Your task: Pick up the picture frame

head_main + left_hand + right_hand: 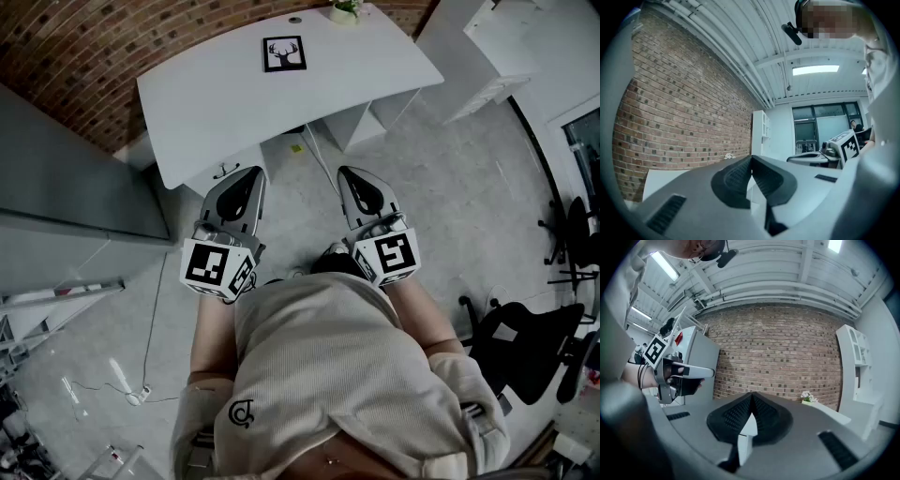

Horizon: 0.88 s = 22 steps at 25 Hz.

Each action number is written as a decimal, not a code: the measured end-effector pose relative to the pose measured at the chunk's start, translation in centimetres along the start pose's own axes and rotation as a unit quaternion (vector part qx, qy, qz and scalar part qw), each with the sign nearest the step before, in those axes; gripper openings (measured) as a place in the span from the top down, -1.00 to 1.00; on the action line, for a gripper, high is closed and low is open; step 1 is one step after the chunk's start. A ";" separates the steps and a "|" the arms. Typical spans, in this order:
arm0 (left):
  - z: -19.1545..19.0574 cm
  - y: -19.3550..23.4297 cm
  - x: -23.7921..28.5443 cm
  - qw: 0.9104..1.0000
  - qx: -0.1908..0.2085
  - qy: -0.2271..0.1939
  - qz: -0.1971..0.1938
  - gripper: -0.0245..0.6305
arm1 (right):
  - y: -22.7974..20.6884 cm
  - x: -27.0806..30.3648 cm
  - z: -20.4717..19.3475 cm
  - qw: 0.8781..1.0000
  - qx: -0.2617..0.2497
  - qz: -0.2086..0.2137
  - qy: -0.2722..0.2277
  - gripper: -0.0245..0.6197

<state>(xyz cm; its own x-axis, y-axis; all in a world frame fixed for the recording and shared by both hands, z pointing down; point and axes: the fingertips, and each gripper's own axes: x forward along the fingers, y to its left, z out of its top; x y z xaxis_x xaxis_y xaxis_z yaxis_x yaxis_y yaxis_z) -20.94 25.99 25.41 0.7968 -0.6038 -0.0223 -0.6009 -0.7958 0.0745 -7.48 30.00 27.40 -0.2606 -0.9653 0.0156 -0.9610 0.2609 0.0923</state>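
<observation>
Only the head view shows the picture frame (pixel 284 53), flat on the tabletop (pixel 216 112), antlers pointing away. Left gripper (pixel 253 172) and right gripper (pixel 345 172) fingers are pressed together, empty.

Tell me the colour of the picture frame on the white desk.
The picture frame has a black border; the head view shows it best.

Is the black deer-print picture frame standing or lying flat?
Lying flat: the black deer-print picture frame faces up on the white desk.

The grey plastic left gripper (pixel 255 176) and grey plastic right gripper (pixel 345 174) pointed level, side by side, ahead of the torso. The 2 pairs of jaws were pressed together, gripping nothing.
</observation>
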 end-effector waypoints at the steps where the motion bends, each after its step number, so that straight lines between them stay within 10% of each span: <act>1: 0.2 -0.1 0.0 1.000 0.000 -0.002 0.000 0.89 | 0.0 -0.1 0.1 1.000 -0.003 0.000 0.000 0.91; 22: -1.5 3.2 1.3 0.999 -0.035 0.006 0.017 0.89 | -0.4 4.1 -1.9 0.999 0.028 0.016 0.038 0.90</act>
<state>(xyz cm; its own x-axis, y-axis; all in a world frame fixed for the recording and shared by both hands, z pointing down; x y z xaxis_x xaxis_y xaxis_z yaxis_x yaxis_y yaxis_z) -21.77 22.70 27.08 0.7772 -0.6293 -0.0069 -0.6220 -0.7697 0.1438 -7.97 25.87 29.34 -0.2851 -0.9540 0.0925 -0.9567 0.2892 0.0345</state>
